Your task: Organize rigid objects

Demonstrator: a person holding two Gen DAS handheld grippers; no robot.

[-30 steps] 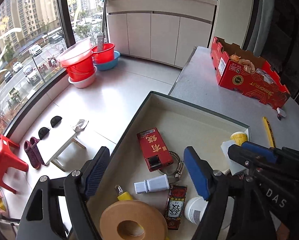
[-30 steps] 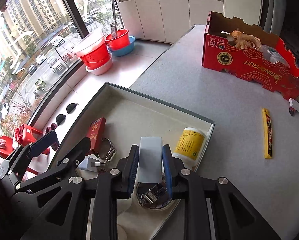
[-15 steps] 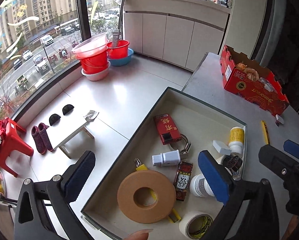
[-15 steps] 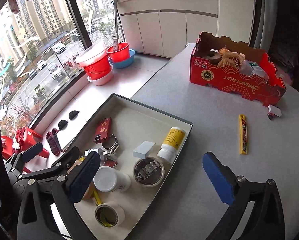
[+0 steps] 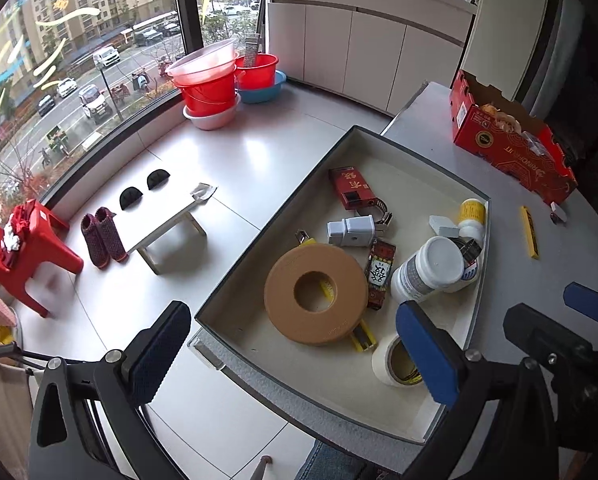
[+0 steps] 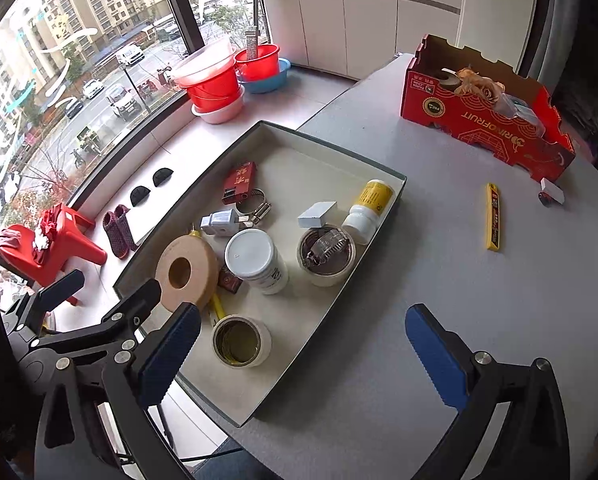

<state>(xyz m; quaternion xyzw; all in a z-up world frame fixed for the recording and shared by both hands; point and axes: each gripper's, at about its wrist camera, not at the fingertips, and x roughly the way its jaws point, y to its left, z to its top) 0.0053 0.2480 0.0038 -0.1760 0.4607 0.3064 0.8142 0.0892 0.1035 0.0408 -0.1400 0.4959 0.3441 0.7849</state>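
Tray (image 6: 383,222) of loose objects on the grey table (image 6: 439,280), both grippers wide open and empty.
Inside lie a tan disc (image 6: 187,270), white jar (image 6: 255,260), tape roll (image 6: 239,340), yellow bottle (image 6: 369,206), plug (image 6: 219,222) and red box (image 6: 241,182). Outside sits a yellow knife (image 6: 493,216). The left gripper (image 5: 295,354) hangs over the tray's near edge; the right gripper (image 6: 305,356) hangs over tray and table.

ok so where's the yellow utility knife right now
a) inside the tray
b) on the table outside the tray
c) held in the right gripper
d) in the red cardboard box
b: the yellow utility knife lies flat on the grey table, well apart from the tray and short of the red cardboard box, and the right gripper is open and holds nothing.
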